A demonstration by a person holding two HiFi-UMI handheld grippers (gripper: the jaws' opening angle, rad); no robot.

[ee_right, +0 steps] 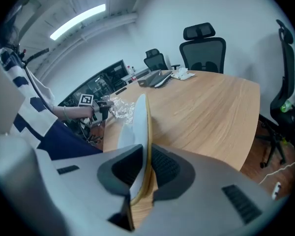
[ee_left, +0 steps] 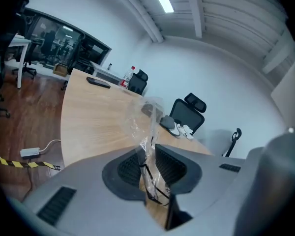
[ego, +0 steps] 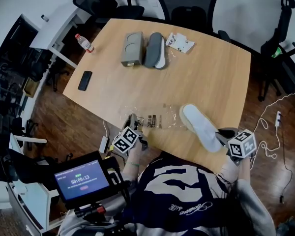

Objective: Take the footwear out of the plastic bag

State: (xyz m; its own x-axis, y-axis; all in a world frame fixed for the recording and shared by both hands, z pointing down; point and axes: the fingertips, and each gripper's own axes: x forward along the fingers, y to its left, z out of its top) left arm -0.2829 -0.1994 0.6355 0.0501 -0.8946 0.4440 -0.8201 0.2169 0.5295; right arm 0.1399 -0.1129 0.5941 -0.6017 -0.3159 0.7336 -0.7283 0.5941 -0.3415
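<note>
**Currently: slipper outside the bag, both grippers clamped**

1. Right gripper [ego: 221,133] [ee_right: 146,170]: its jaws are closed on one end of a flat white slipper with a tan sole edge [ego: 200,127] [ee_right: 139,124]. The right gripper view shows the slipper edge-on between the pads, which press on both of its faces.
2. Slipper position: it lies wholly outside the clear, crumpled plastic bag [ego: 160,120] [ee_left: 145,116] [ee_right: 118,107]. It sits over the near right part of the light wooden counter [ego: 206,77]. Its free end points towards the bag and sits just beside the bag's right edge. Whether the slipper rests on the counter cannot be told.
3. Left gripper [ego: 137,119] [ee_left: 148,170]: its jaws are nearly together and pinch a fold of the bag's film, which carries dark print. The film rises past the pads in the left gripper view. The rest of the bag lies on the counter near the front edge, between the two grippers.
4. Far end of the counter: a grey oblong item [ego: 132,48] lies just beside a grey slipper-shaped item with a white inner face [ego: 156,50]. A small white printed packet [ego: 180,43] lies to their right.
5. Left side of the counter: a clear plastic bottle with a red cap [ego: 83,43] lies near the corner. A black phone [ego: 85,80] lies nearer the person.
6. Surroundings: black office chairs [ego: 187,1] stand beyond the far edge.
</note>
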